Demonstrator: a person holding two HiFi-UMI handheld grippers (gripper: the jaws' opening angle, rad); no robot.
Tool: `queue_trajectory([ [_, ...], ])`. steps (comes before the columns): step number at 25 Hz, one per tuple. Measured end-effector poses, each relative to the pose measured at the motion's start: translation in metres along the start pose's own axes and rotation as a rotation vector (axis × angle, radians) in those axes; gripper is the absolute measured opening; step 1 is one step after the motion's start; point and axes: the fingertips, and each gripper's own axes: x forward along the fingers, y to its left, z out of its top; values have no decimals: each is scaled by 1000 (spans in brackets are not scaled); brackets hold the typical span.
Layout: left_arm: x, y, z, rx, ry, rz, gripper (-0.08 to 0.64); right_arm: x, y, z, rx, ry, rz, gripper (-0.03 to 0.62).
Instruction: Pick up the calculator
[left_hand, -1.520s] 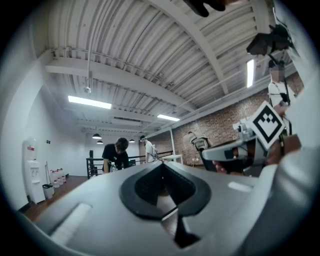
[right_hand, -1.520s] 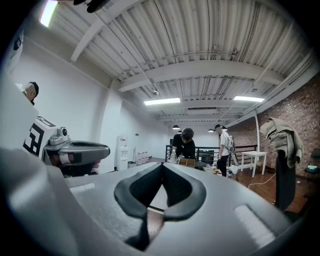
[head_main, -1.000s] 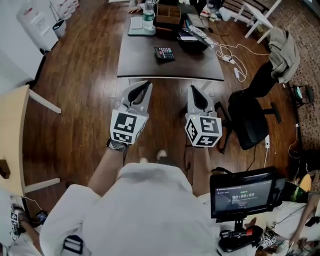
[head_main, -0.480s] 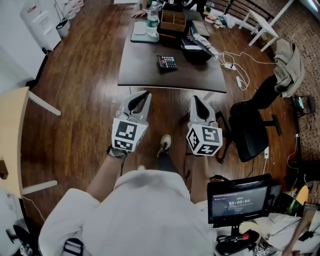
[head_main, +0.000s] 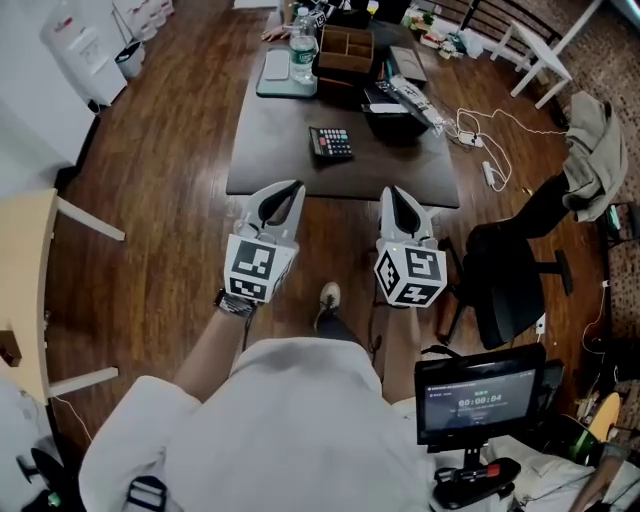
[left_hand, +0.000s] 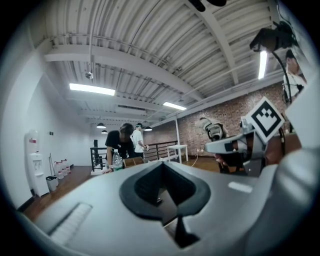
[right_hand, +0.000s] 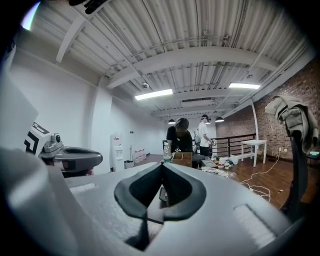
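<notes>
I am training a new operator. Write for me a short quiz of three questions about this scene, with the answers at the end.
1. True or false: the calculator lies on the dark table, and neither gripper touches it.
2. Choose one. The left gripper and the right gripper are: A) both shut, with nothing between the jaws; B) both wide open; C) both shut on a bottle.
3. Short answer: in the head view, which piece of furniture stands on the floor to the right of the right gripper?

Key: 1 true. 2 A. 3 the black office chair.
</notes>
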Motion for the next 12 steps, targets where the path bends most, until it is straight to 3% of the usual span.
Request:
queue_trajectory([
  [8, 69, 16, 0, -7, 28, 14, 6, 59, -40, 0, -32, 28, 25, 2],
  [12, 90, 17, 1, -31, -24, -6, 8, 83, -52, -7, -23, 60, 54, 2],
])
